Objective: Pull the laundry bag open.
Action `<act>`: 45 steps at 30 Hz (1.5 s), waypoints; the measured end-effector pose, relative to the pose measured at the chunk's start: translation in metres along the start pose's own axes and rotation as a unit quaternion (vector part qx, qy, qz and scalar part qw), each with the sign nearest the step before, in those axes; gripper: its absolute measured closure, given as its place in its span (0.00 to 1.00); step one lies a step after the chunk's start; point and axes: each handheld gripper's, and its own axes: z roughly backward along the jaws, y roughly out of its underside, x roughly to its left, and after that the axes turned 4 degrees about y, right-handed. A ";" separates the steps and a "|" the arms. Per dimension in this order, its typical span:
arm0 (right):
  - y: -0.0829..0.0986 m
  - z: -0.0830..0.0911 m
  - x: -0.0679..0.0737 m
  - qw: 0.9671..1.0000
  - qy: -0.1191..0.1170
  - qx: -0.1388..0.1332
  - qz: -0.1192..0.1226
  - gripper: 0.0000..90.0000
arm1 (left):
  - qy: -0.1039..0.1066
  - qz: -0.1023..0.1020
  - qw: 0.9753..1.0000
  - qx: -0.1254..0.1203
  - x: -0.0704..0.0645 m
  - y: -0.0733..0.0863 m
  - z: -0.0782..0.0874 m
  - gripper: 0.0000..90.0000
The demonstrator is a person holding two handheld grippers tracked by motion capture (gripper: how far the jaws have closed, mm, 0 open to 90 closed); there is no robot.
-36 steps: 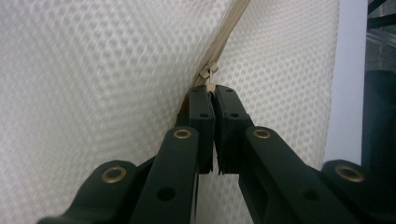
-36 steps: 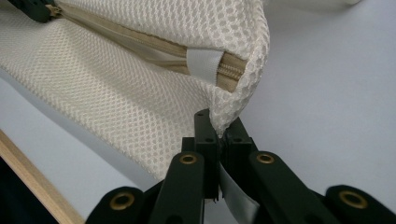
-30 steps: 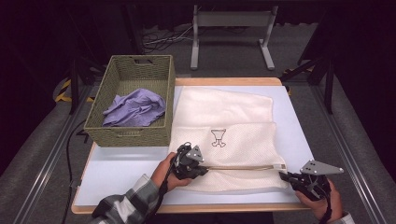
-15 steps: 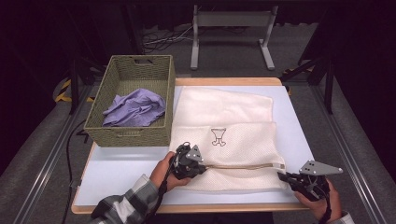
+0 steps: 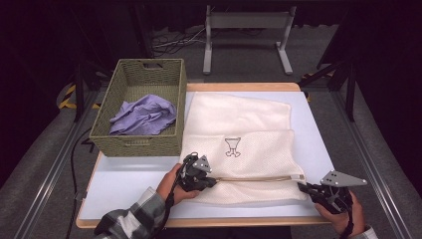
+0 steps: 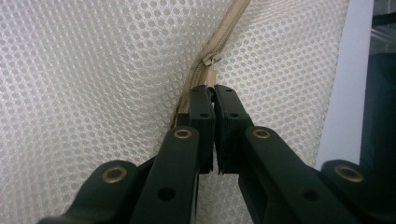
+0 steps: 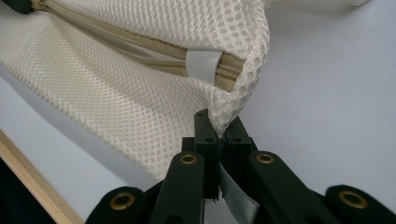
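Observation:
A cream mesh laundry bag (image 5: pixel 249 144) lies flat on the white table, a small black emblem (image 5: pixel 232 146) at its middle and a tan zipper (image 5: pixel 254 178) running along its near side. My left gripper (image 5: pixel 209 180) sits at the zipper's left end. Its jaws are shut on the zipper pull (image 6: pixel 211 74), seen close in the left gripper view, where my left gripper (image 6: pixel 215 91) meets the mesh (image 6: pixel 93 70). My right gripper (image 5: pixel 303 186) is shut on the bag's near right corner (image 7: pixel 224 116), just below the zipper's end tab (image 7: pixel 203 65).
A woven olive basket (image 5: pixel 141 142) stands at the table's left with a crumpled lilac cloth (image 5: pixel 144 115) inside. Bare white table (image 5: pixel 119 184) lies left of the bag, with the wooden front edge (image 5: pixel 199 221) close behind the hands. A metal stand (image 5: pixel 246 30) is beyond the table.

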 end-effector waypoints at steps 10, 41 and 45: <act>0.001 0.000 -0.003 1.000 0.007 0.003 -0.006 0.97 | -0.014 0.031 0.999 -0.003 0.008 0.030 0.027 0.97; 0.001 -0.003 -0.003 1.000 0.011 0.008 -0.016 0.97 | -0.048 0.087 0.995 -0.022 0.026 0.093 0.075 0.97; 0.001 -0.004 -0.002 0.999 0.029 0.013 -0.009 0.97 | -0.084 0.098 0.991 -0.015 0.030 0.102 0.081 1.00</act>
